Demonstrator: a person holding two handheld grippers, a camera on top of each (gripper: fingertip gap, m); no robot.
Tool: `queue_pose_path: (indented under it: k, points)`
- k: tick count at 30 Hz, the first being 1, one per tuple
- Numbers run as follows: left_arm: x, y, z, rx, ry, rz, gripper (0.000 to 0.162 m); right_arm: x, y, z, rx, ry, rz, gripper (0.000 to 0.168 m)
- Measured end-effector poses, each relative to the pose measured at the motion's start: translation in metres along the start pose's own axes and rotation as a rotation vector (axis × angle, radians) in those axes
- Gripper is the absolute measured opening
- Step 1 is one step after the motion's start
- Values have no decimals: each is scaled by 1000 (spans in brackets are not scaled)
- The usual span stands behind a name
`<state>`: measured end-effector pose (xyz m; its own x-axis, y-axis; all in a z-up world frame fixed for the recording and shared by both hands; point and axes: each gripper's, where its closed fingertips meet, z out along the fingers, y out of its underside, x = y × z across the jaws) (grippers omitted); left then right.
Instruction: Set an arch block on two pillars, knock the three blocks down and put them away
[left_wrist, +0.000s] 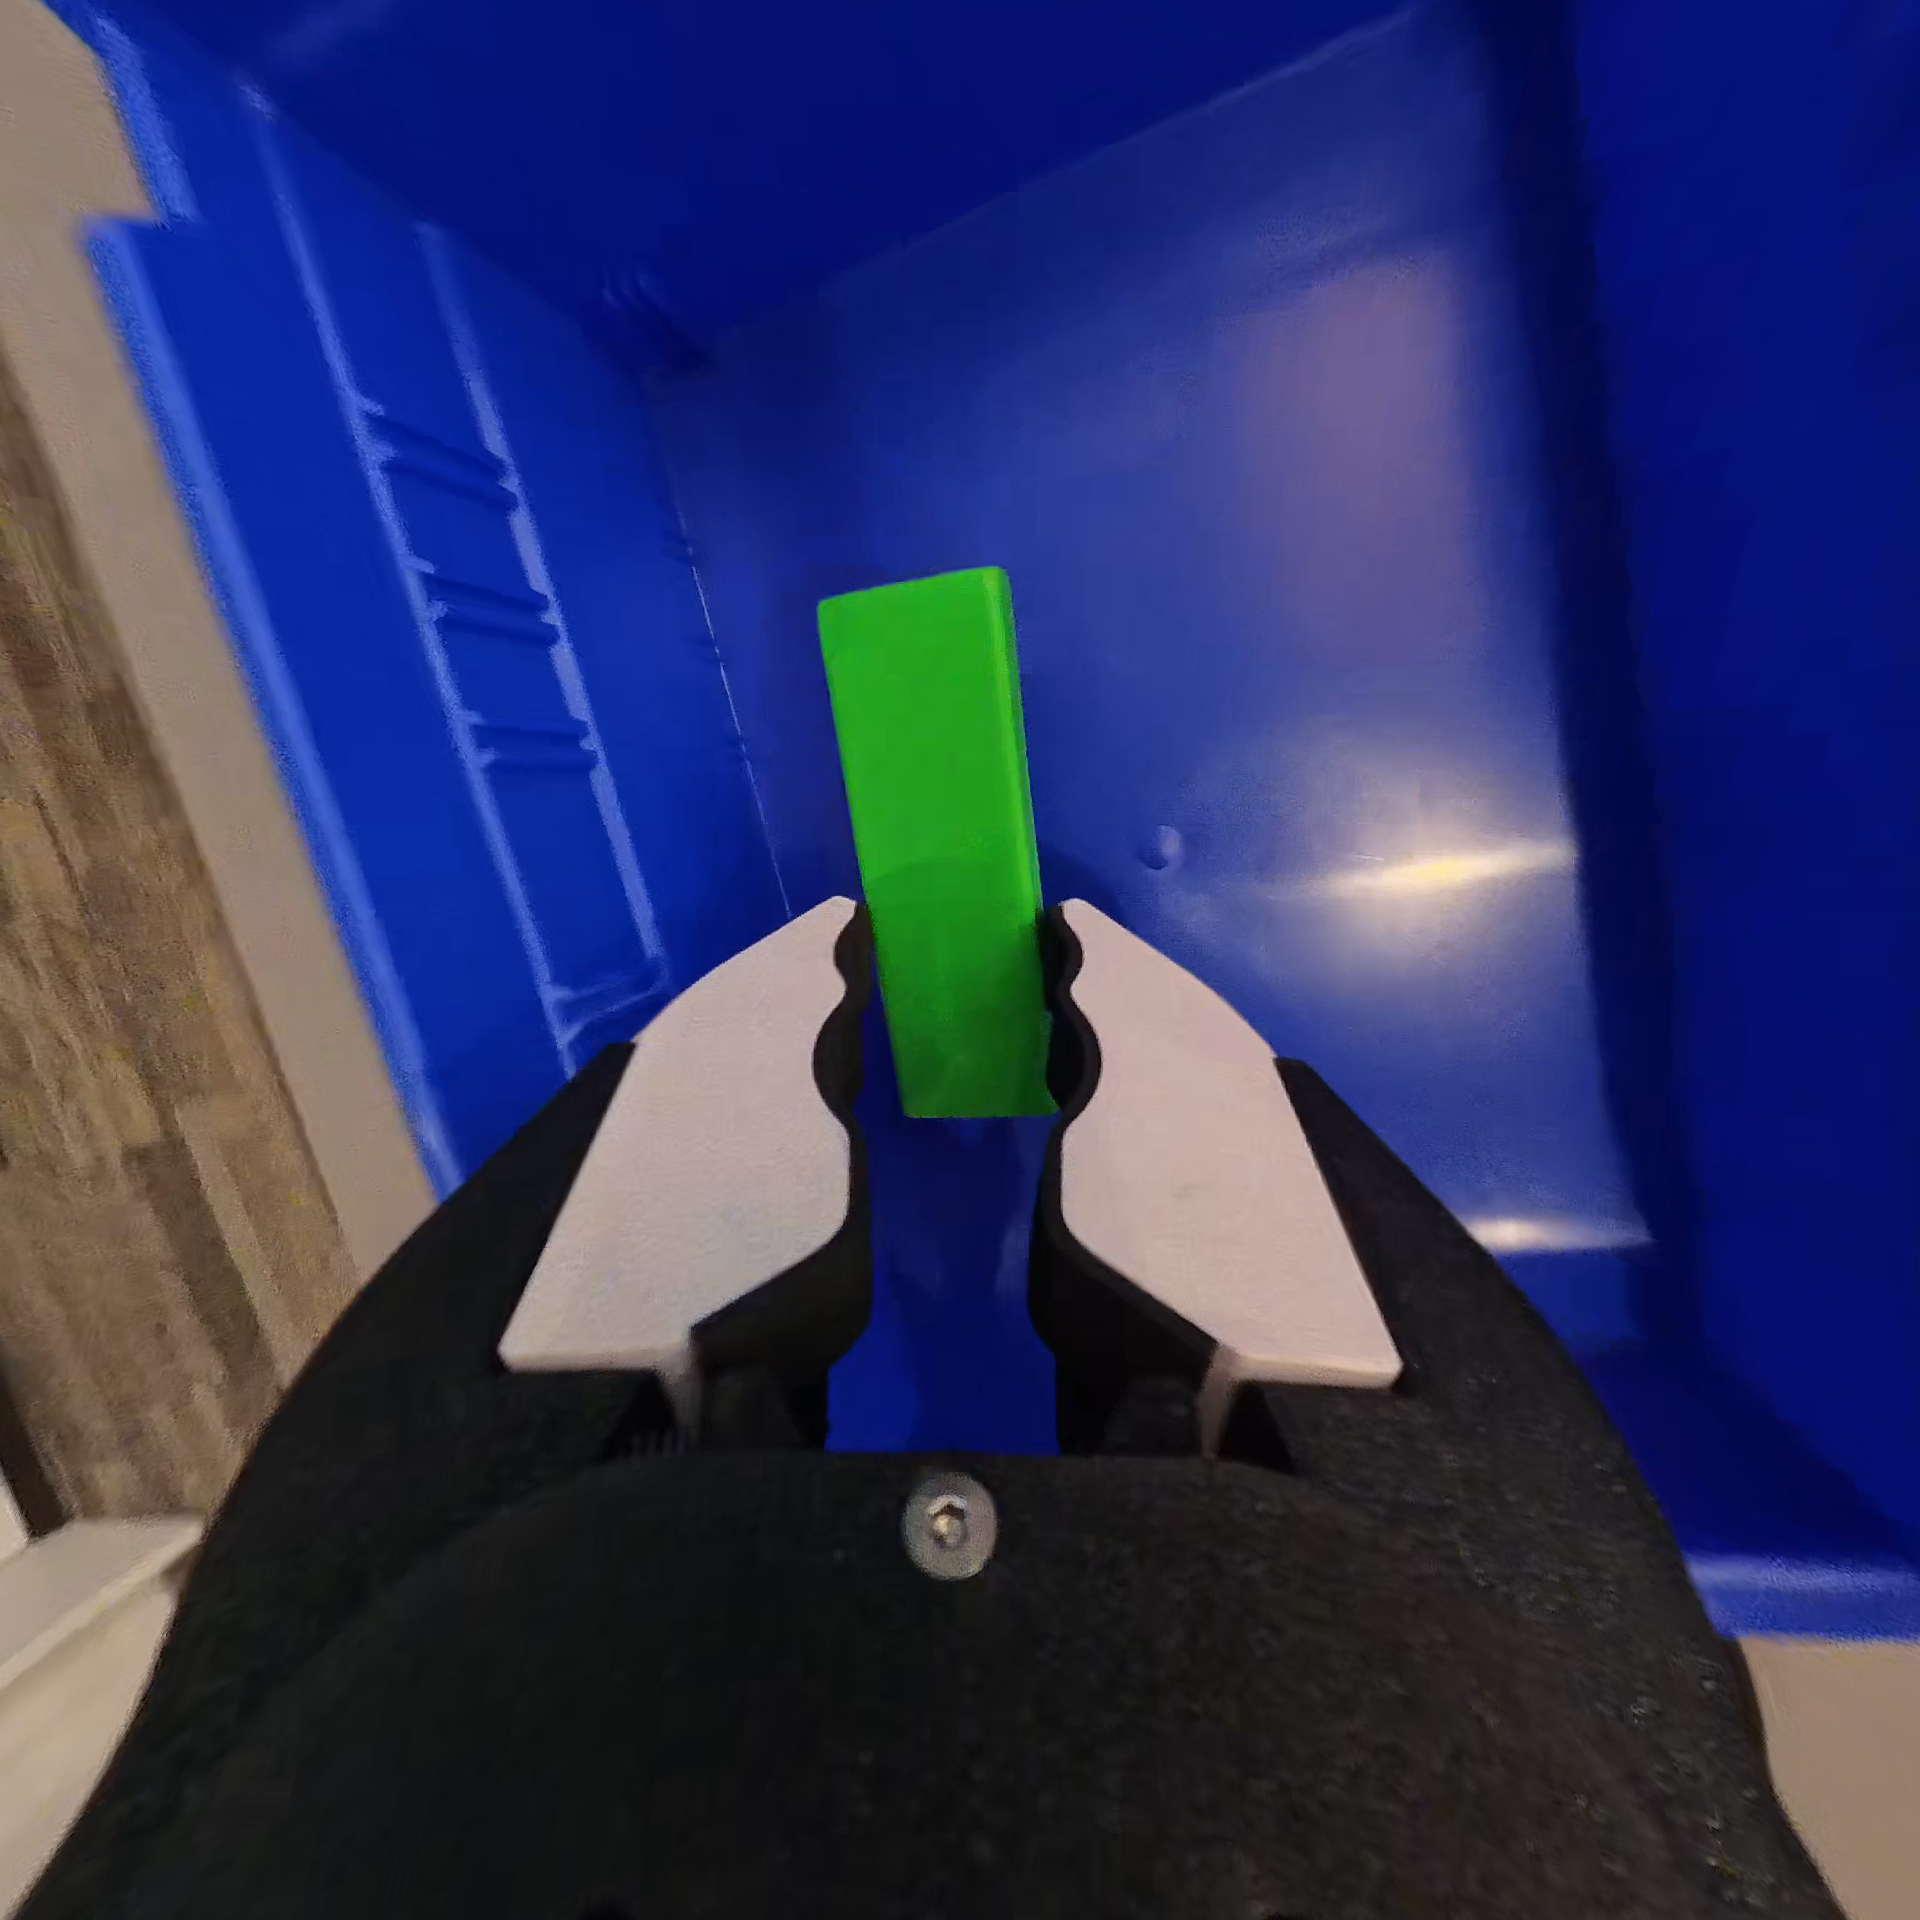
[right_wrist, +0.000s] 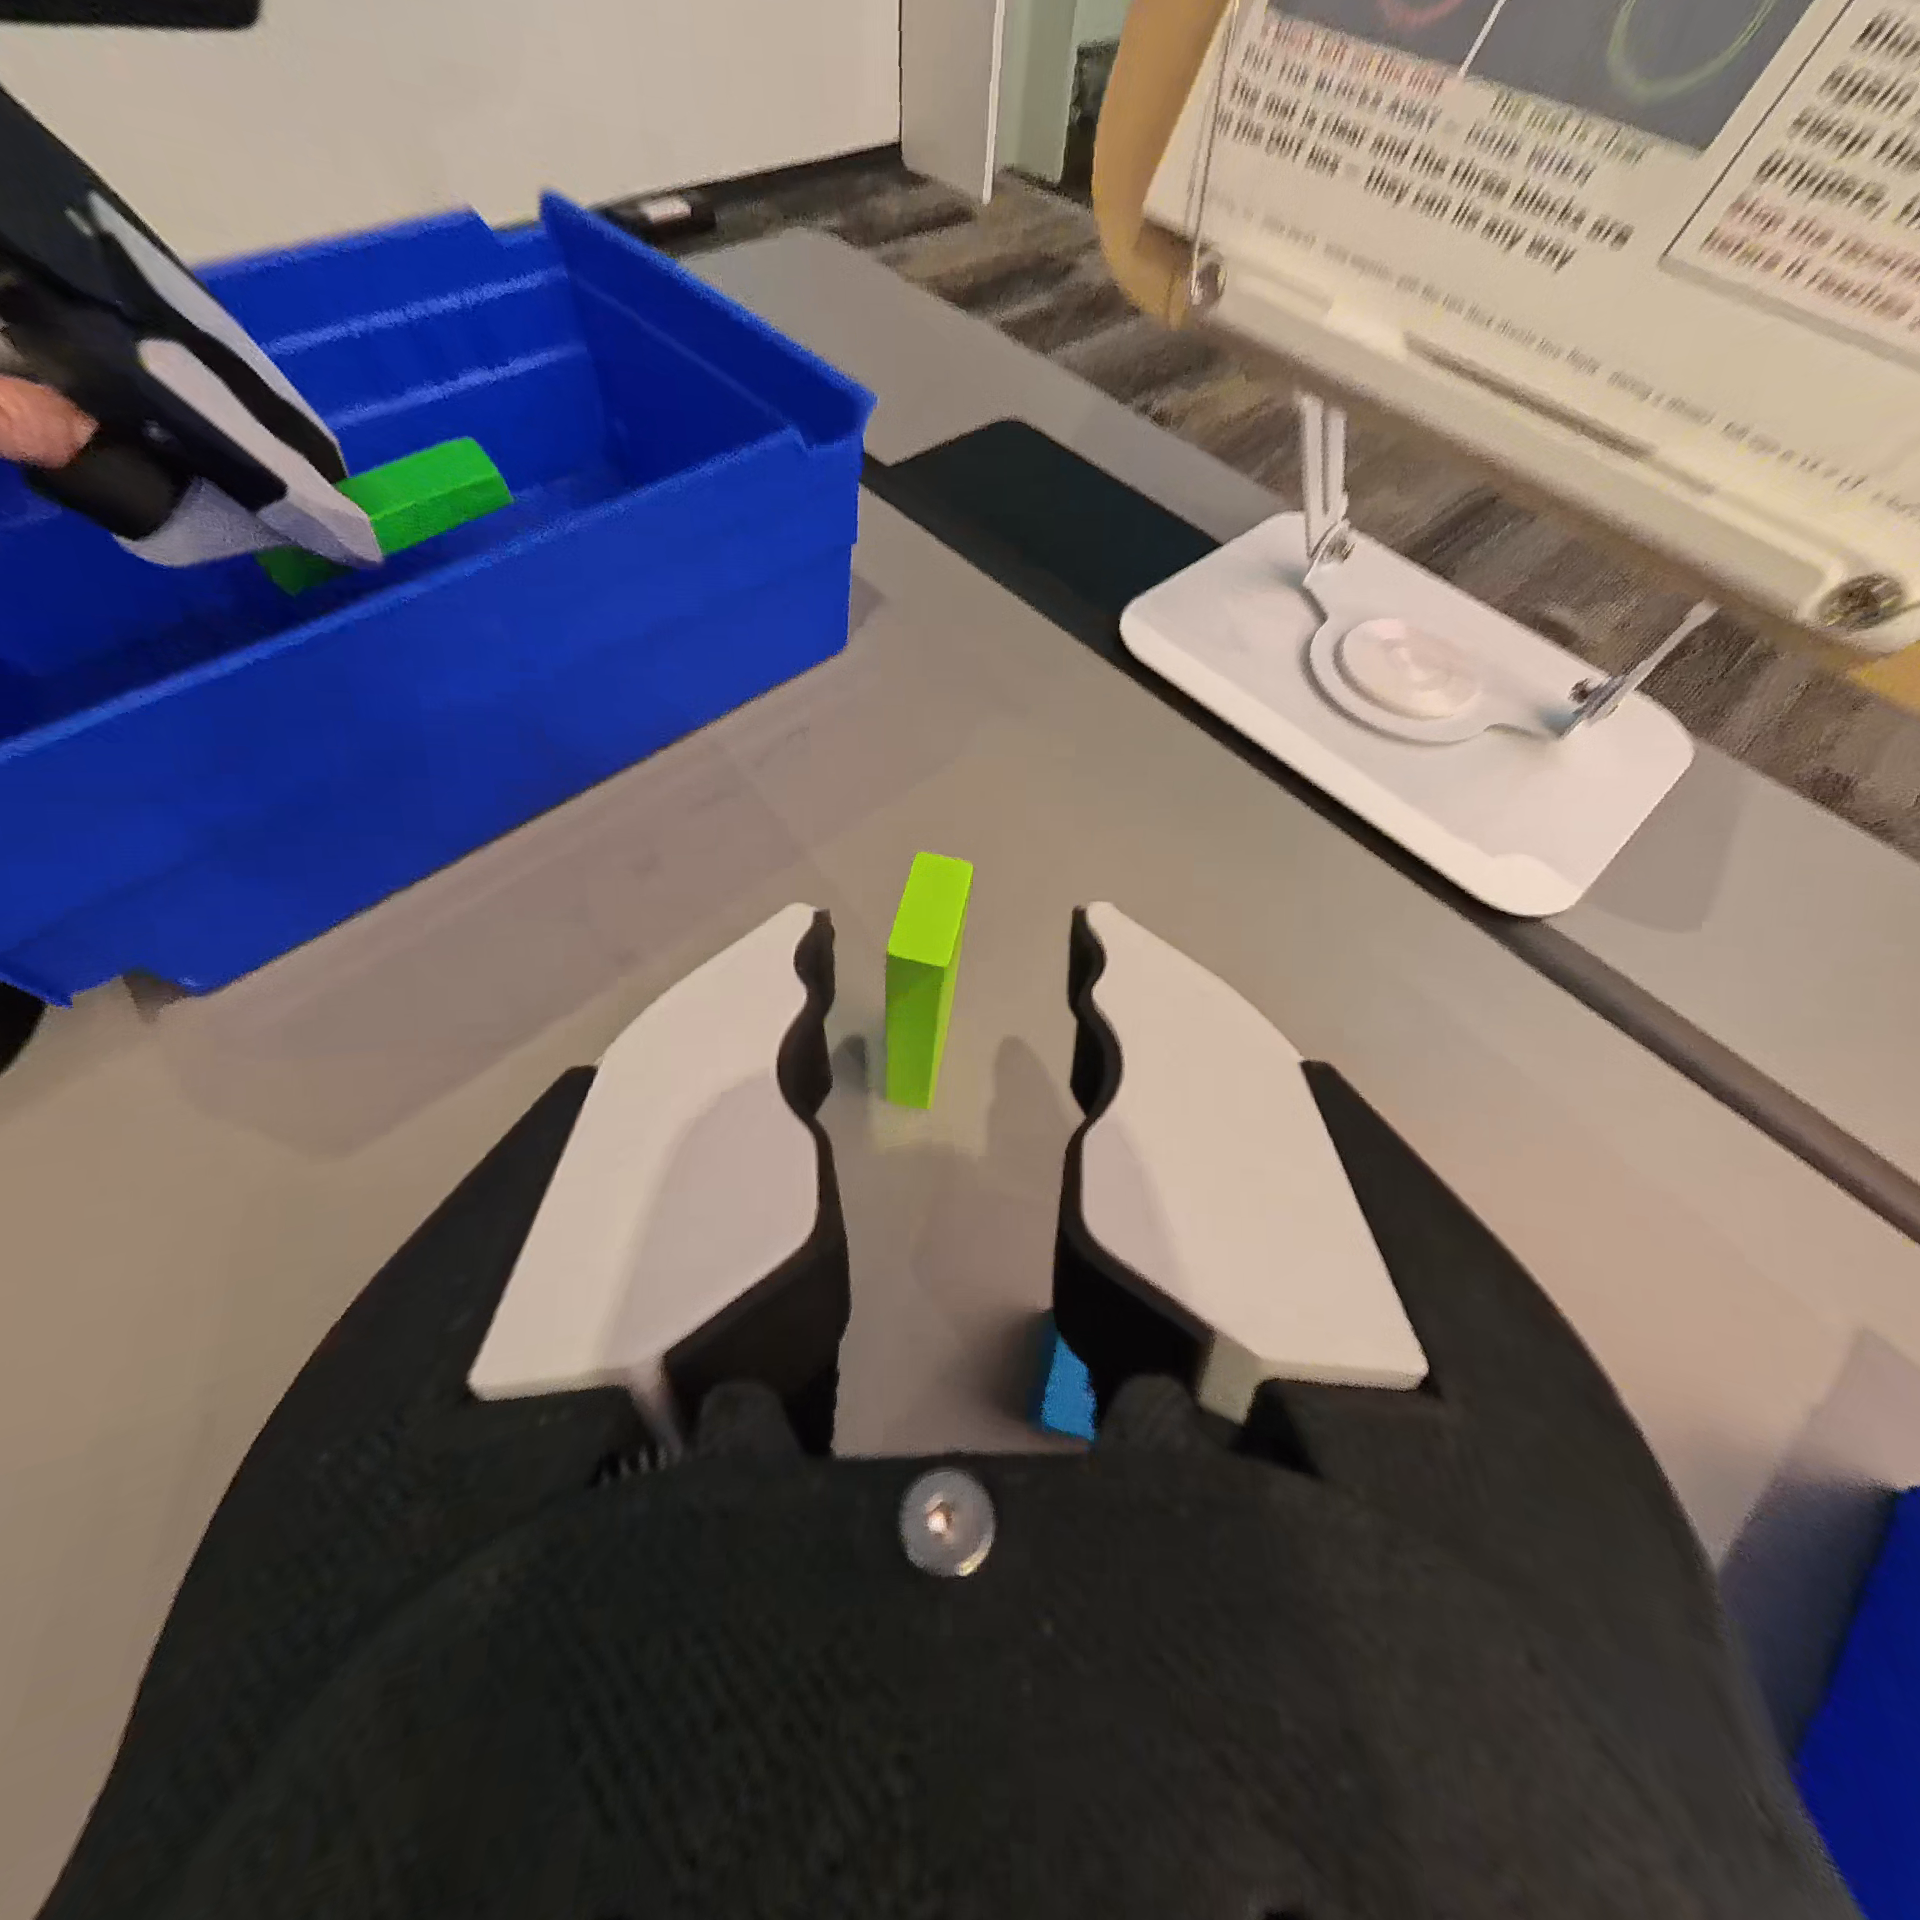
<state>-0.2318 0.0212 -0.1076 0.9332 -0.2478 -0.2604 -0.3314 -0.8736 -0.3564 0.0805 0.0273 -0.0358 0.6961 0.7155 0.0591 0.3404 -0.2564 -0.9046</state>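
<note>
My left gripper (left_wrist: 956, 914) is shut on one end of a bright green block (left_wrist: 930, 790) and holds it inside the blue bin (left_wrist: 1351, 520), just above the bin floor. The right wrist view shows the same gripper (right_wrist: 353, 540) and green block (right_wrist: 426, 499) in the bin (right_wrist: 520, 727). My right gripper (right_wrist: 951, 914) is open and low over the grey table (right_wrist: 416, 1091). A lime green block (right_wrist: 923, 987) sits on the table between its fingertips and touches neither. A small part of a blue block (right_wrist: 1065, 1392) shows under the right finger's base.
The blue bin stands at the table's left. A white stand base (right_wrist: 1434, 727) with metal legs holds a printed board (right_wrist: 1558, 208) at the right. A dark mat edge (right_wrist: 1039, 488) lies behind. Another blue object (right_wrist: 1860, 1714) shows at the lower right edge. My hands' fingertips stand some 30 cm from each other.
</note>
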Motion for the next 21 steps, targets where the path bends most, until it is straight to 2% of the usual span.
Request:
queue_pose_path:
  k: [4, 8, 10, 13, 19, 20, 21]
  points:
    - [30, -23, -69, 264, 49, 44, 32, -19, -35, -26, 138, -75, 56, 44]
    - [103, -47, -143, 529, 136, 196, 32, -58, -72, -59, 306, -335, 247, 45]
    - [143, -53, -169, 639, 182, 264, 32, -66, -82, -69, 372, -407, 314, 45]
    - [186, -55, -188, 706, 161, 359, 31, -67, -80, -70, 370, -455, 386, 44]
    - [235, -65, -196, 789, 180, 422, 31, -82, -71, -65, 295, -575, 471, 45]
    - [240, -64, -192, 777, 185, 442, 32, -86, -70, -65, 279, -607, 467, 42]
    - [239, -66, -189, 776, 153, 442, 31, -90, -65, -63, 239, -622, 448, 25]
